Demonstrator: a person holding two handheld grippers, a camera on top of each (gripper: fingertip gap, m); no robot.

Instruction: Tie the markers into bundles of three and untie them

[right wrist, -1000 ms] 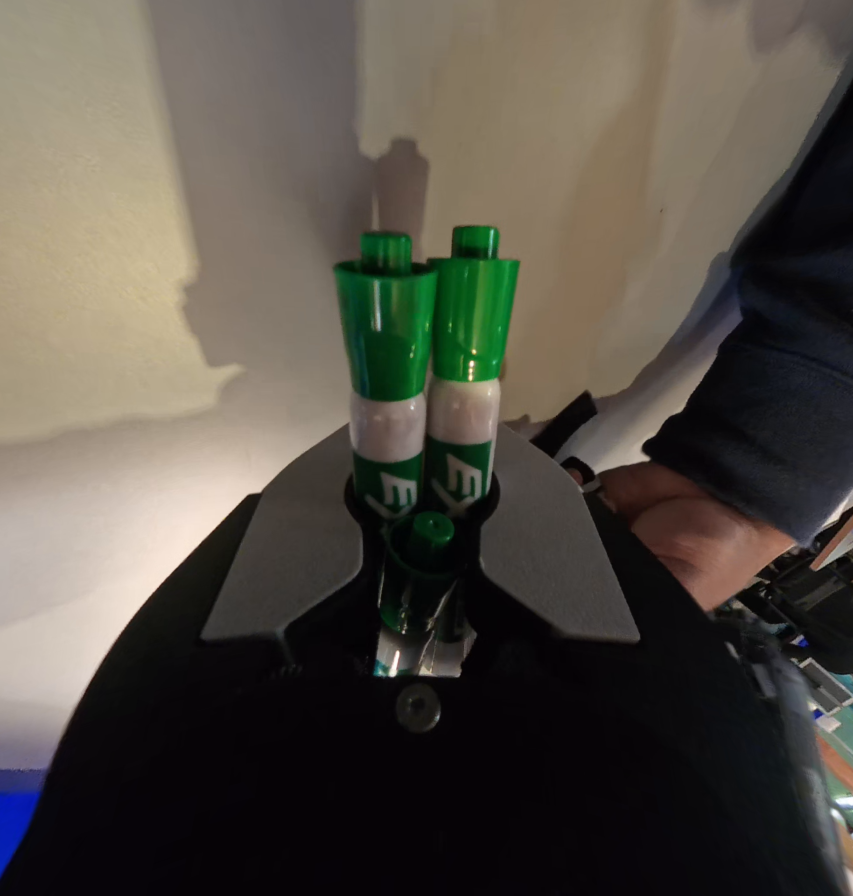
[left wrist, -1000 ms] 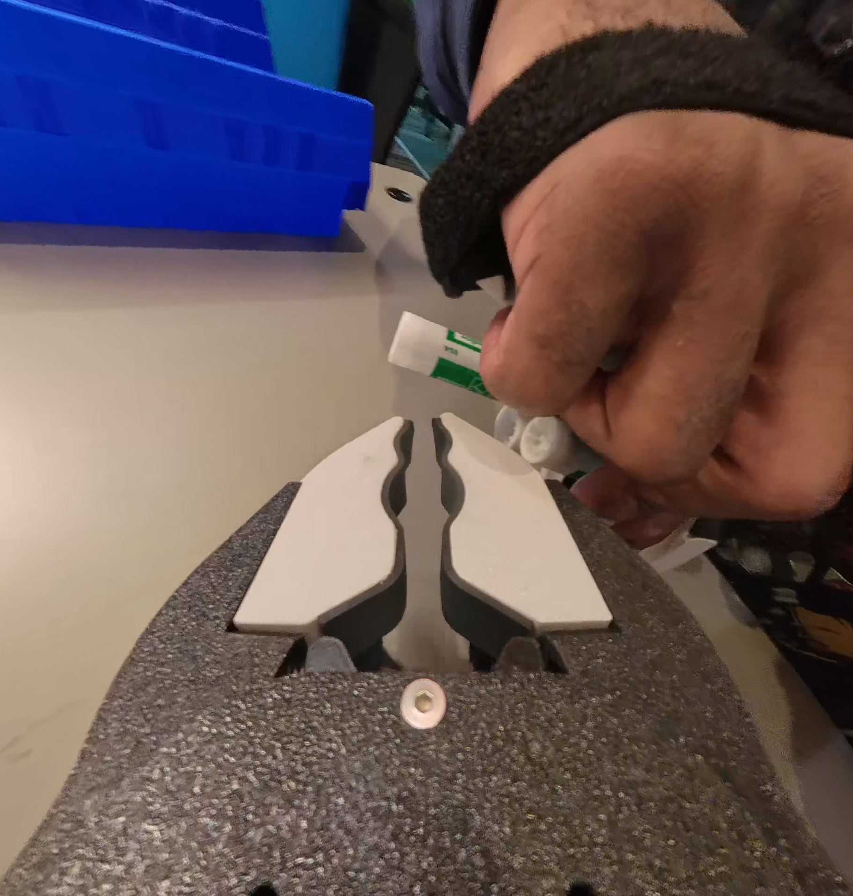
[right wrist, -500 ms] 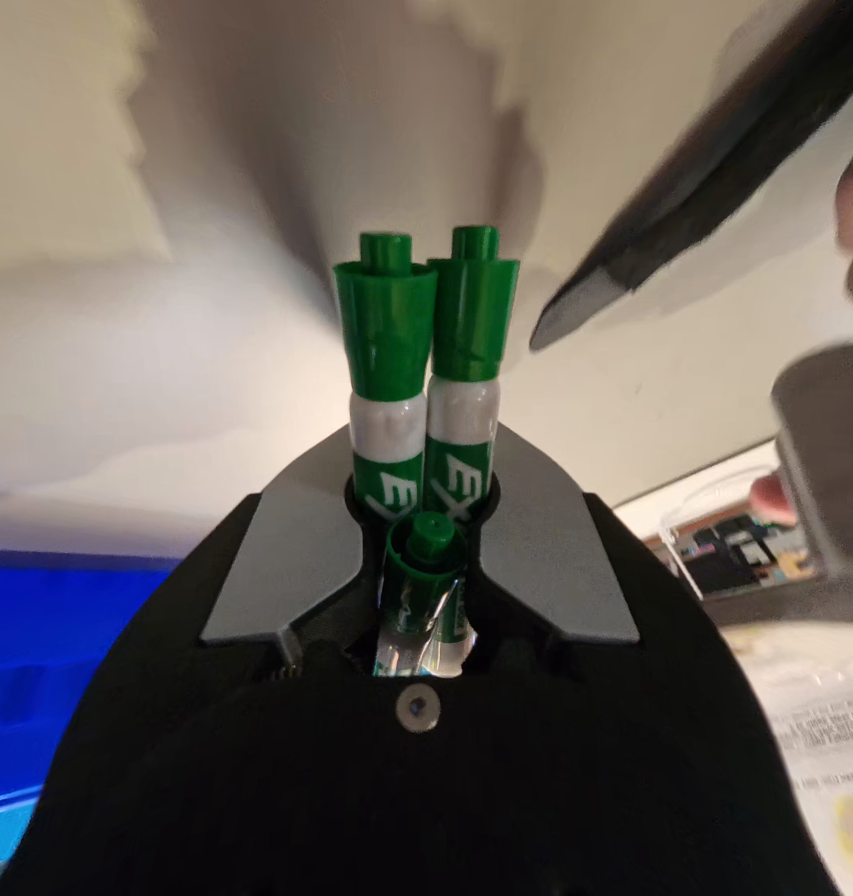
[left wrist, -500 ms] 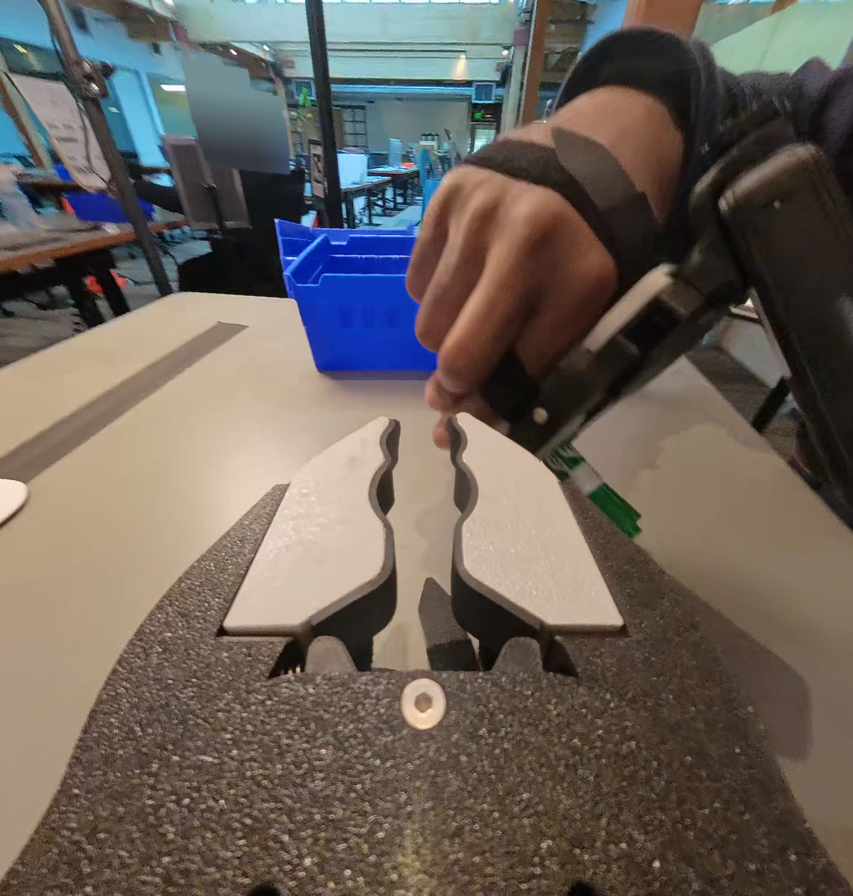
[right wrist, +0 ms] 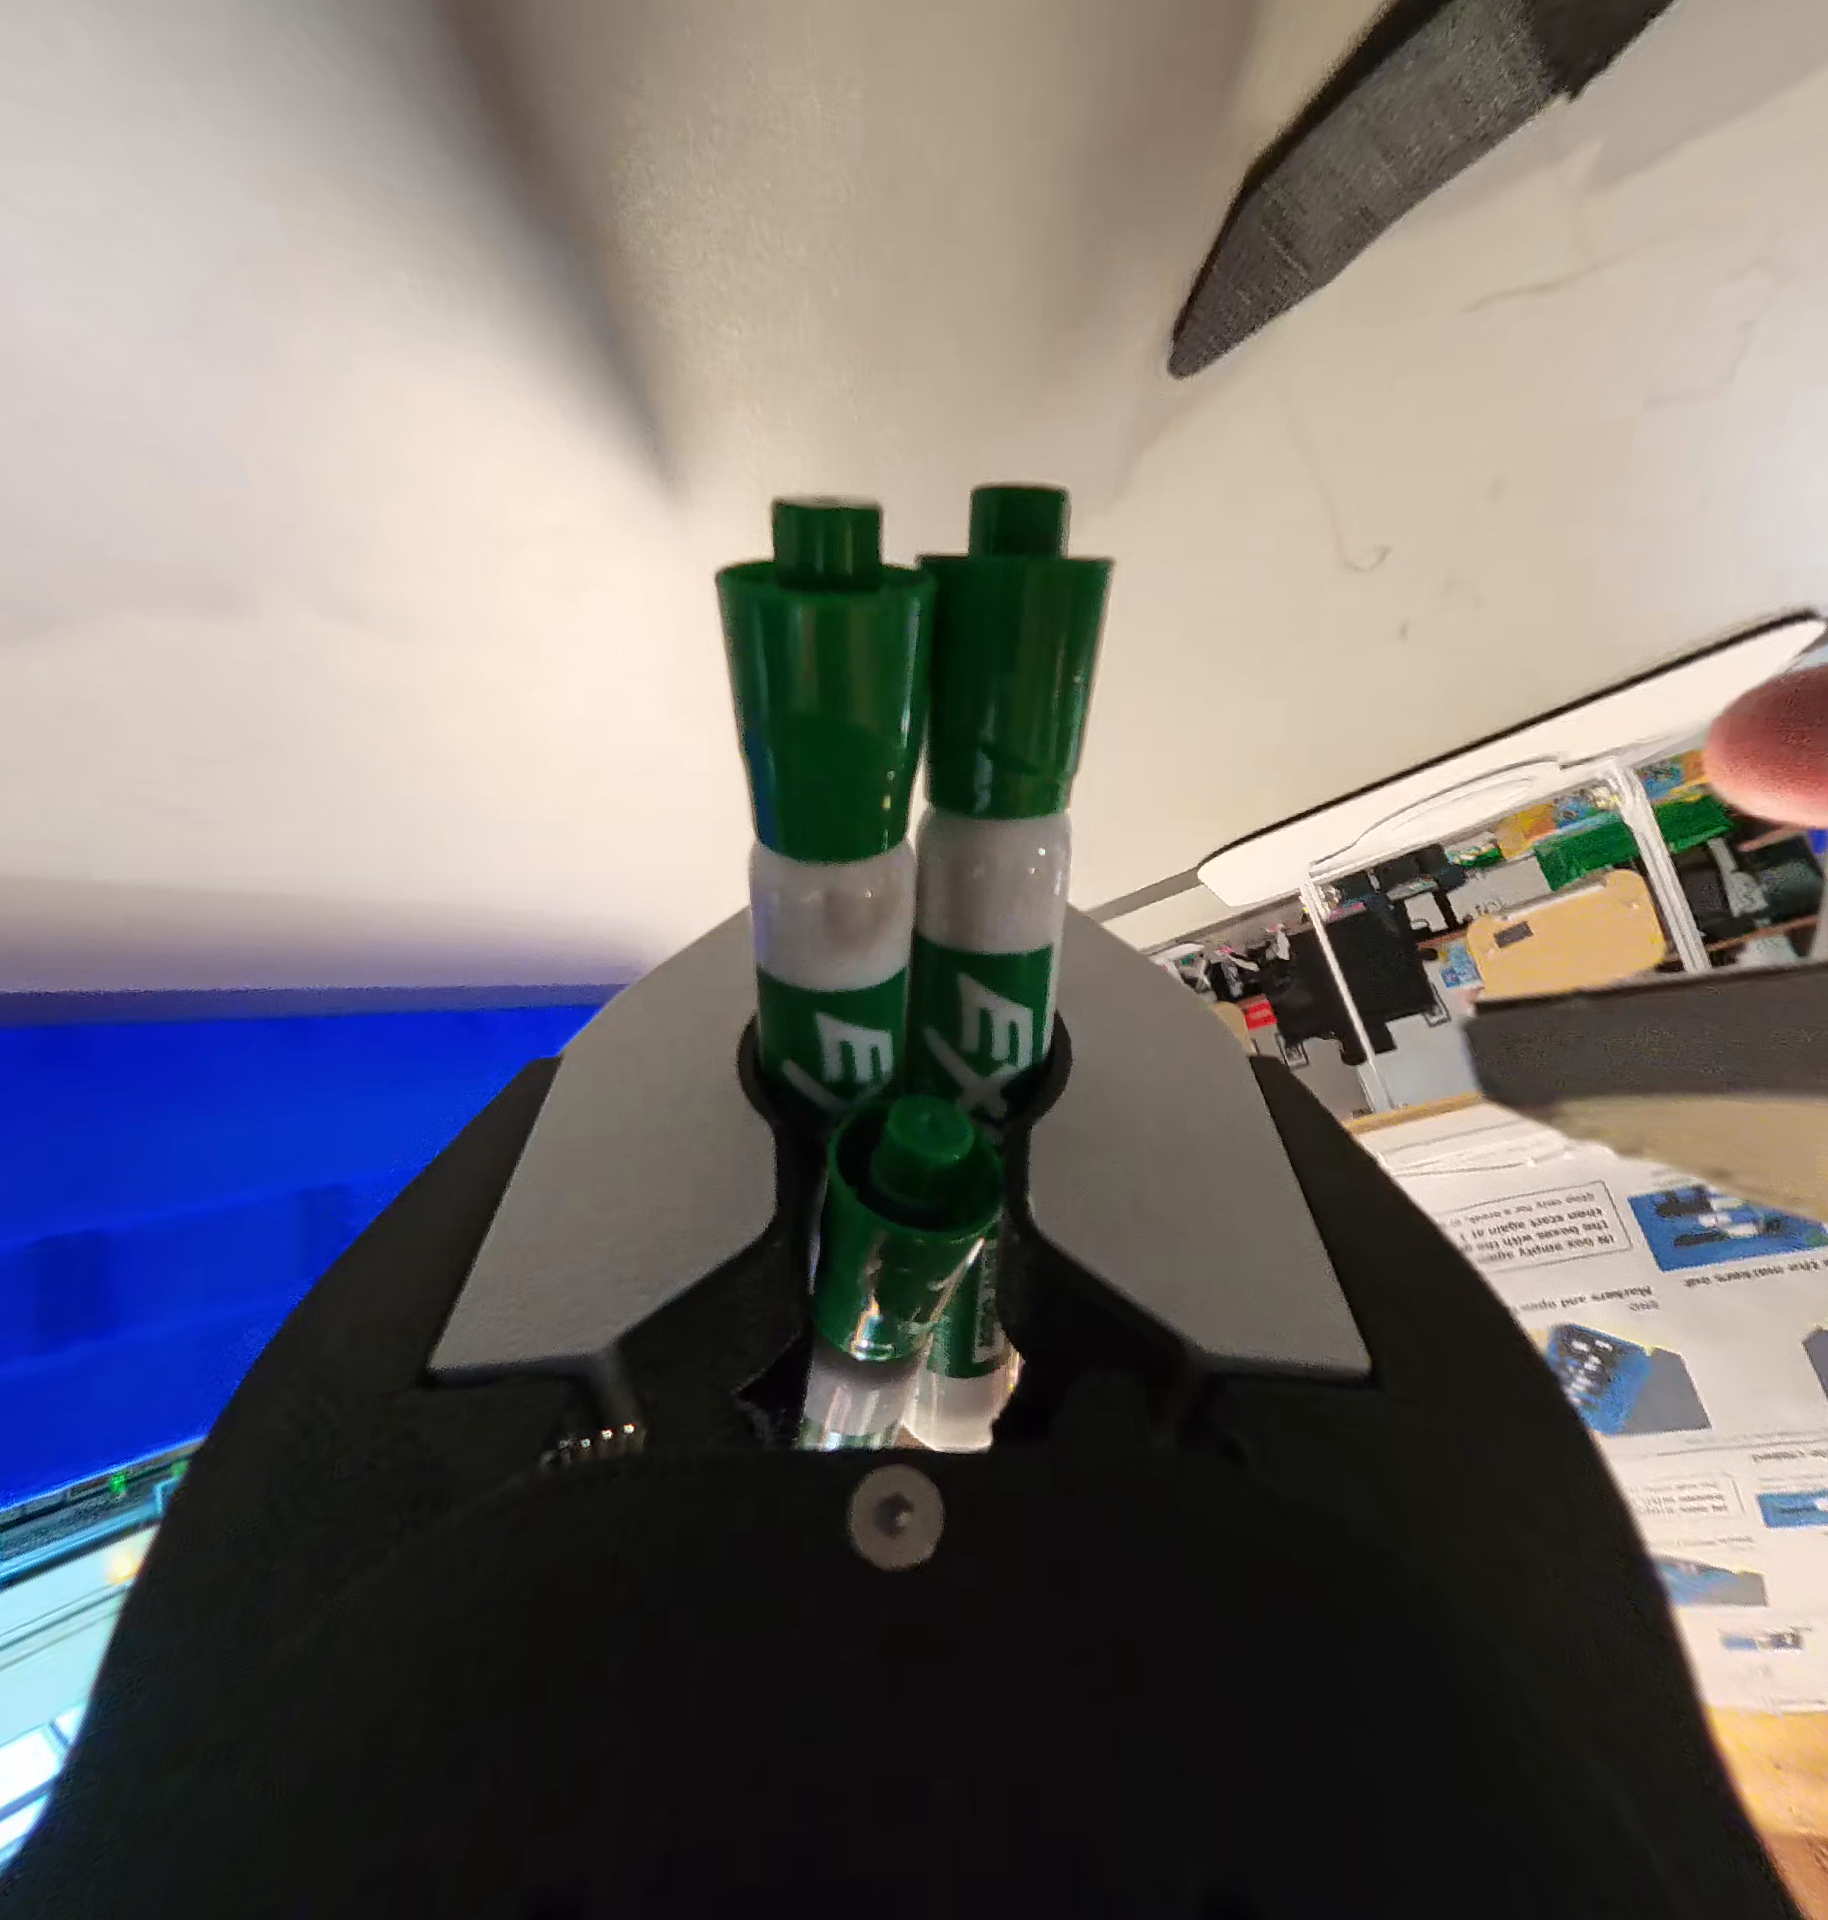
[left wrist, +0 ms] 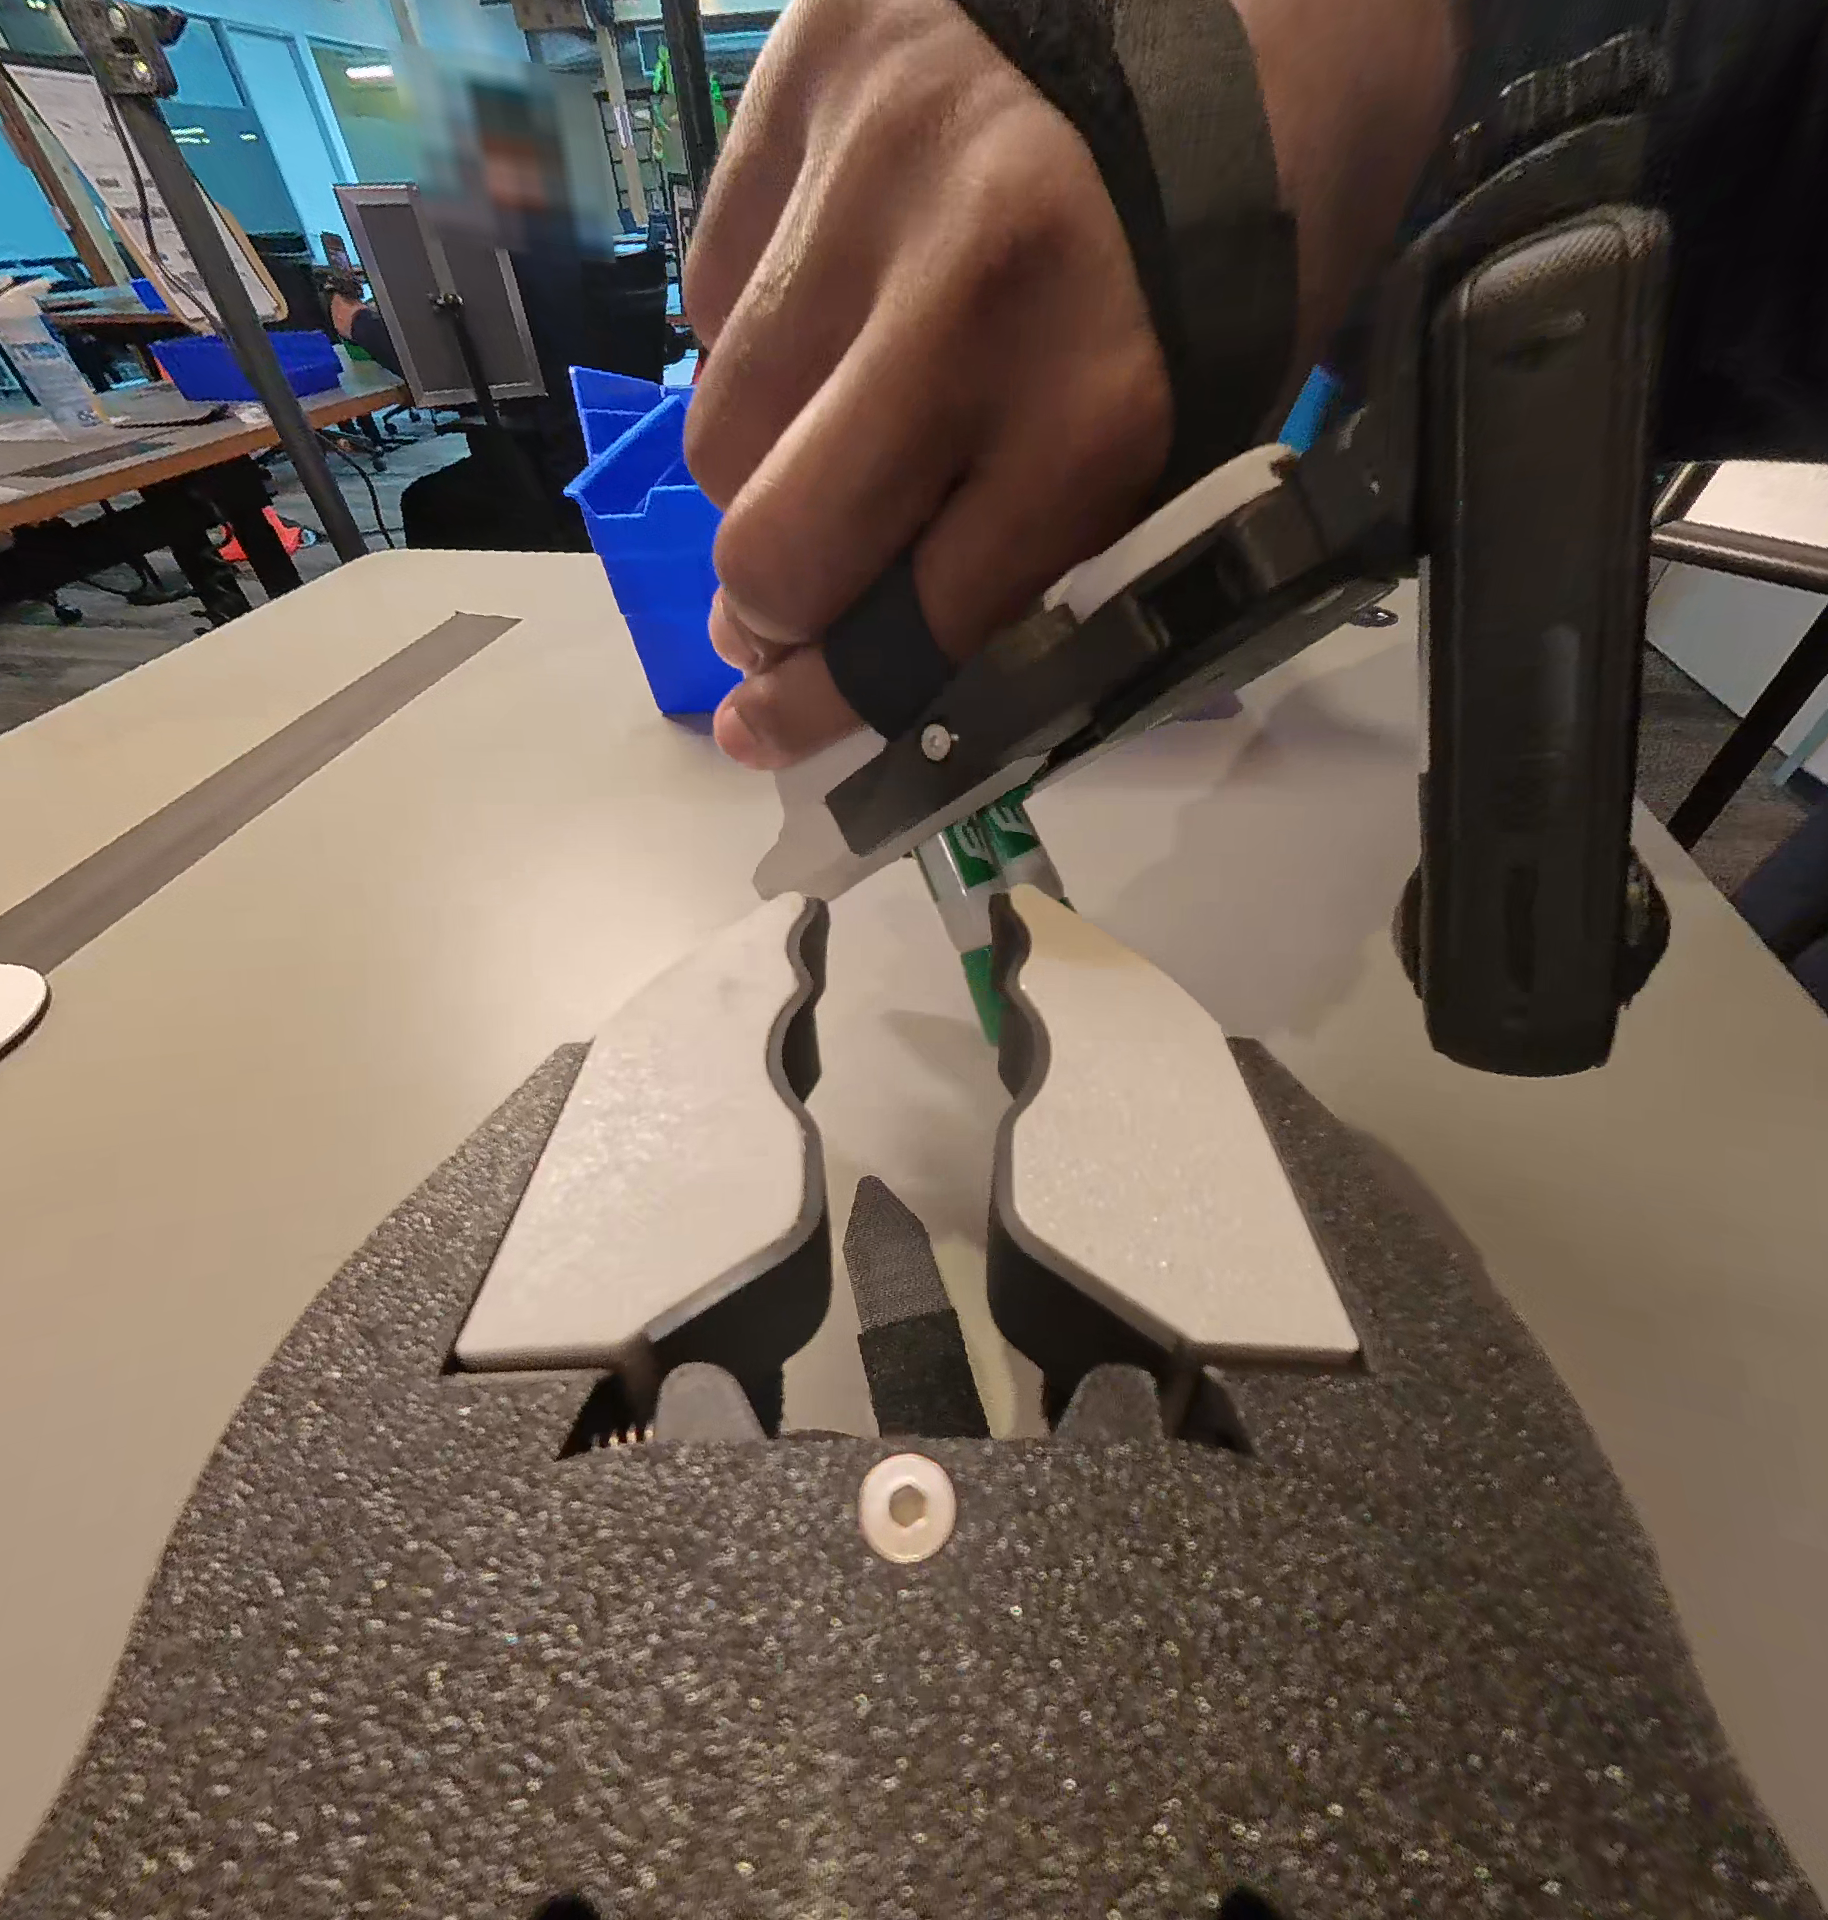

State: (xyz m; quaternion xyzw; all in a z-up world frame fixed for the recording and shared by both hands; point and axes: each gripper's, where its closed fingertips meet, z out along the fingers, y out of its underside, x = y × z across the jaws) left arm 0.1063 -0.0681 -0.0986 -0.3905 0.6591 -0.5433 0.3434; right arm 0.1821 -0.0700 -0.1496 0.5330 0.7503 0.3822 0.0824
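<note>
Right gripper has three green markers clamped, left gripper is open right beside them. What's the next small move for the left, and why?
Probably ease the left gripper forward around the green markers. Its fingers stand apart on nothing, and the right gripper clamps all three as a bundle just ahead of its tips, so a second grip seems the nearest step before tying or untying.

White lettering runs along the green labels of the markers [right wrist: 910, 914]. Printed lines and small captions cover the instruction sheet [right wrist: 1637, 1299] lying at the right on the desk [right wrist: 1512, 1164]. A far poster [left wrist: 53, 114] bears print too small to read.
</note>
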